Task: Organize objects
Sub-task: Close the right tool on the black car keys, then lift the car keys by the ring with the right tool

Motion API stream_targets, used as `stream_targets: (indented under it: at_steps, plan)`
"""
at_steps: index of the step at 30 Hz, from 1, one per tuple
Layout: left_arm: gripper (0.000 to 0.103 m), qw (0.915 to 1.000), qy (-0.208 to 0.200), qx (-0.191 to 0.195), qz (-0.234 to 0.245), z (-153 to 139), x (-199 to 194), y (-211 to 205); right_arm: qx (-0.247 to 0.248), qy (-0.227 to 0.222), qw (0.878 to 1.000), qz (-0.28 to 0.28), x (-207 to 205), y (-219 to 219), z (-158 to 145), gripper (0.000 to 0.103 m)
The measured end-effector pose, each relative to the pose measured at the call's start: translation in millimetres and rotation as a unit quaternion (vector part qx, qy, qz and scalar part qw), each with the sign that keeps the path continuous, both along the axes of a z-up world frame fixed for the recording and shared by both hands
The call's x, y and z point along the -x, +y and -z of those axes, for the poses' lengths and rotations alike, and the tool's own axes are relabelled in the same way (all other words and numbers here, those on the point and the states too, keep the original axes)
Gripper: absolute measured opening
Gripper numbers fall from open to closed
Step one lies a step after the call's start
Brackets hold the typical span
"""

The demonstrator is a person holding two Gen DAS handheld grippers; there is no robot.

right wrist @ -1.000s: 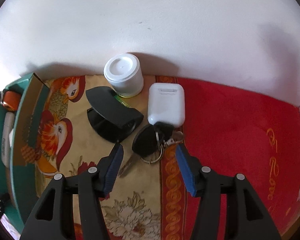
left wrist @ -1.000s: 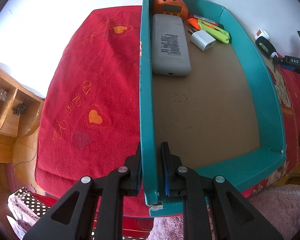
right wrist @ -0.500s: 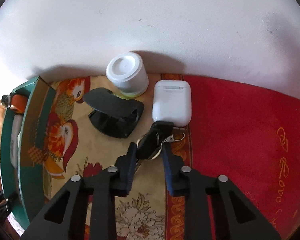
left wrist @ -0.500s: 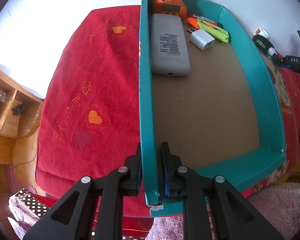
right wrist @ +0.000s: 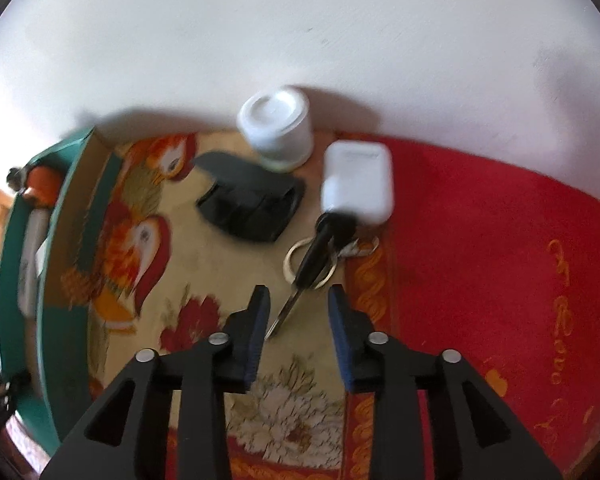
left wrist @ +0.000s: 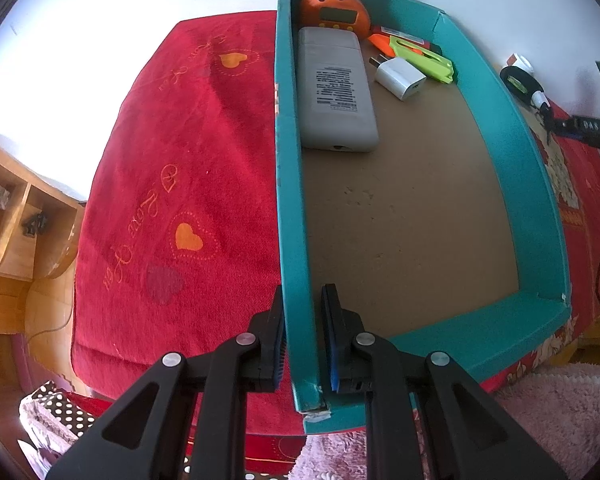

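My left gripper [left wrist: 304, 304] is shut on the near left wall of the teal box [left wrist: 290, 160]. Inside the box, at the far end, lie an orange monkey timer [left wrist: 334, 8], a grey power bank [left wrist: 336, 92], a white charger [left wrist: 400, 76] and a green item [left wrist: 424, 58]. In the right wrist view a black key on a ring [right wrist: 316, 256] lies on the cloth, its blade pointing between the fingers of my right gripper [right wrist: 299, 300]. Those jaws are opening and the pads do not touch the key.
Beyond the key stand a white earbud case [right wrist: 358, 182], a white lidded jar [right wrist: 278, 128] and a black curved object [right wrist: 248, 208], close to the white wall. The teal box [right wrist: 20, 240] is at the left. A cable and power strip [left wrist: 588, 124] lie right of the box.
The right jaws closed in around the key, then spread apart again; the key fob now stands on its edge. The left gripper and the box have not moved.
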State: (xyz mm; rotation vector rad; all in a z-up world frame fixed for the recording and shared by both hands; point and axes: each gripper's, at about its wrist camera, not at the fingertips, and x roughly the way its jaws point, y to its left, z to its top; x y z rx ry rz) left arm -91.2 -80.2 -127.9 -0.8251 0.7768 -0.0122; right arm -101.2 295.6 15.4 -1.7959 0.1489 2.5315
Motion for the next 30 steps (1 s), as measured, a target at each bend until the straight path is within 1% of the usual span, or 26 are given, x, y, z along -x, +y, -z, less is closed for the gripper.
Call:
stream_targets:
  at_steps: [4, 7, 8, 10, 11, 12, 13, 14, 15, 21, 25, 27, 28, 30]
  plan:
    - [0.014, 1.0, -0.001, 0.002, -0.007, 0, 2, 0, -0.017, -0.011, 0.999, 0.028, 19, 6, 4, 0.032]
    - [0.014, 0.9999, -0.002, 0.004, -0.01, 1, 2, 0, -0.011, -0.017, 0.999, 0.044, 26, 11, 7, 0.031]
    - [0.014, 0.9999, -0.003, 0.004, -0.011, 2, 2, 0, -0.009, -0.021, 0.999, 0.047, 28, 13, 7, 0.029]
    - [0.014, 0.9999, -0.004, 0.004, -0.012, 3, 3, 0, -0.014, -0.028, 0.998, 0.048, 29, 14, 6, 0.022]
    - [0.014, 0.9999, -0.004, 0.005, -0.012, 3, 4, 0, -0.017, -0.032, 0.998, 0.048, 29, 15, 6, 0.015]
    - [0.014, 0.9999, -0.005, 0.005, -0.013, 3, 4, 0, -0.015, -0.035, 0.998, 0.047, 28, 15, 6, 0.012]
    - [0.014, 0.9999, -0.005, 0.005, -0.013, 3, 5, 0, -0.009, -0.036, 0.998, 0.045, 27, 16, 5, 0.011]
    - [0.014, 0.9996, -0.006, 0.008, -0.028, 3, 6, 1, 0.0, -0.037, 0.998, 0.042, 24, 15, 5, 0.01]
    - [0.014, 0.9995, -0.006, 0.008, -0.029, 3, 6, 1, 0.004, -0.037, 0.999, 0.036, 21, 14, 5, 0.01]
    - [0.014, 0.9994, -0.007, 0.008, -0.034, 3, 6, 1, 0.029, -0.048, 0.998, -0.041, -5, -16, 0, 0.01]
    - [0.014, 0.9993, -0.007, 0.007, -0.035, 4, 6, 1, 0.042, -0.062, 0.995, -0.059, -19, -32, 4, 0.01]
    - [0.014, 0.9994, -0.007, 0.007, -0.035, 3, 7, 1, 0.034, -0.052, 0.996, -0.06, -21, -36, 2, 0.015]
    - [0.014, 0.9994, -0.007, 0.007, -0.034, 3, 7, 1, 0.042, -0.051, 0.997, -0.049, -20, -35, 2, 0.017]
    - [0.014, 0.9994, -0.008, 0.006, -0.034, 3, 7, 1, 0.063, -0.051, 0.996, -0.036, -19, -33, 1, 0.029]
